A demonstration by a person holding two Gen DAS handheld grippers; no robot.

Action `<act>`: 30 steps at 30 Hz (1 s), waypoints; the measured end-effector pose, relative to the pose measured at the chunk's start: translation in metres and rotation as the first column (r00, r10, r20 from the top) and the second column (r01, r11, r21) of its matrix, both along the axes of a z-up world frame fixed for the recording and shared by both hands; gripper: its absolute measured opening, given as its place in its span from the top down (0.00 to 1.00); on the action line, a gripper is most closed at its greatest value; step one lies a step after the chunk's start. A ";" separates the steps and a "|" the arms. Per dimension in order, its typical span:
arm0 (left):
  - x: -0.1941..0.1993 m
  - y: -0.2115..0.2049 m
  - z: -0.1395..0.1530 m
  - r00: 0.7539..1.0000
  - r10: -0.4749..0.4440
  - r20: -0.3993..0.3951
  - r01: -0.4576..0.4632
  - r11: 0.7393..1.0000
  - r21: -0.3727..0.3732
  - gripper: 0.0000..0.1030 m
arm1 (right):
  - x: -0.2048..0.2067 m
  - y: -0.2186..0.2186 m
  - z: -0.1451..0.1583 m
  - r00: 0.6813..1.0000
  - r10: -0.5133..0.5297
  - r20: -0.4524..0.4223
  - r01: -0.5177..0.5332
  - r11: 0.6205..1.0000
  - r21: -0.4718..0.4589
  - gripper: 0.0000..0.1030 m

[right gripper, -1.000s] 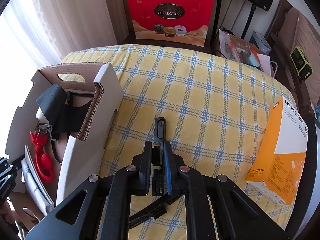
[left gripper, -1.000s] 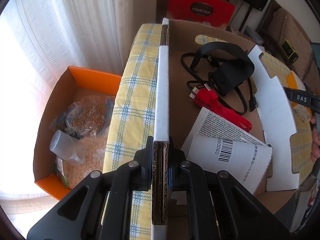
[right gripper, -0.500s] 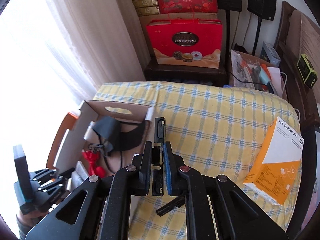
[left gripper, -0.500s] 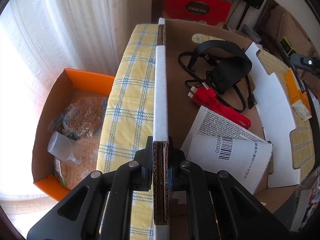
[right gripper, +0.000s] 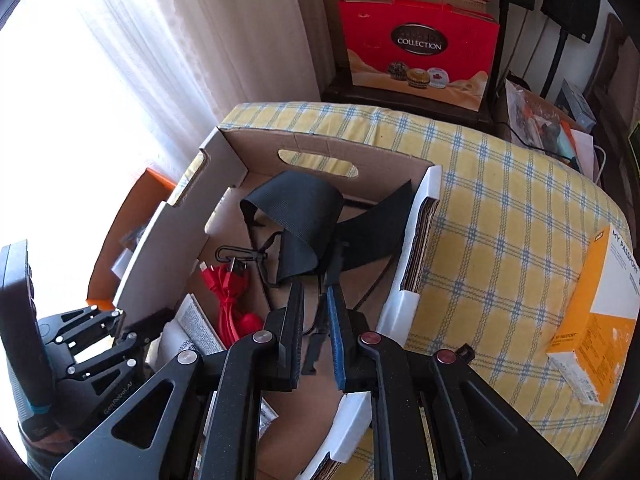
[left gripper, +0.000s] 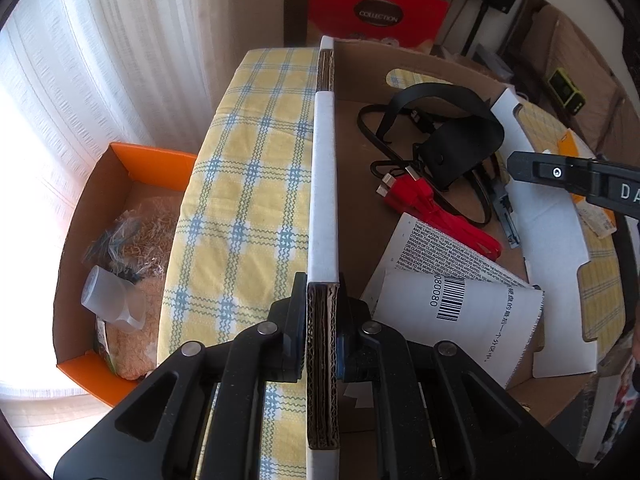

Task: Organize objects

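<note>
Right tongs (right gripper: 316,312) now over box (right gripper: 416,240)

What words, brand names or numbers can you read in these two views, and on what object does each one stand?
"COLLECTION": red gift bag.
"MY PASSPORT": orange and white box.
"080080" beside a barcode: curled paper sheet in the cardboard box.
"DA", cut off at the frame edge: right gripper.
Fine print on the sheet and the orange box: too small to read.

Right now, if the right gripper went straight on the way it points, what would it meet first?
Probably the black strap lying in the cardboard box, just ahead of the right gripper; depth is hard to judge.
</note>
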State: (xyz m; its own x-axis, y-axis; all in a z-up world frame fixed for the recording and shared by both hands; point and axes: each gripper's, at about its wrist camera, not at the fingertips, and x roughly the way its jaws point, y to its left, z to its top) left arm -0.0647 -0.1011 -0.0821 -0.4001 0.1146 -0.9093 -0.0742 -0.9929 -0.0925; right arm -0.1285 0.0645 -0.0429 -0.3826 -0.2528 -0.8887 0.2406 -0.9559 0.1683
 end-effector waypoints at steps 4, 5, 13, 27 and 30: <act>0.001 -0.003 0.001 1.000 0.008 -0.008 -0.008 1.000 0.003 0.91 | 0.005 0.008 0.010 1.000 -0.009 -0.024 0.009 0.999 -0.031 0.86; 0.001 -0.006 0.001 1.000 0.012 -0.009 -0.012 1.000 0.004 0.91 | 0.006 0.012 0.015 0.999 -0.016 -0.036 0.014 0.999 -0.039 0.84; 0.004 -0.028 0.001 0.999 0.047 -0.011 -0.047 0.999 0.009 0.90 | 0.007 0.062 0.035 0.992 -0.110 -0.059 0.110 0.994 -0.007 0.73; 0.007 -0.032 -0.001 0.999 0.051 -0.011 -0.051 0.999 0.012 0.90 | 0.036 0.095 -0.019 0.970 -0.232 0.073 0.232 0.973 0.011 0.64; 0.007 -0.032 -0.001 0.999 0.051 -0.012 -0.050 0.999 0.011 0.90 | 0.040 0.093 -0.027 0.964 -0.250 0.090 0.251 0.968 0.007 0.60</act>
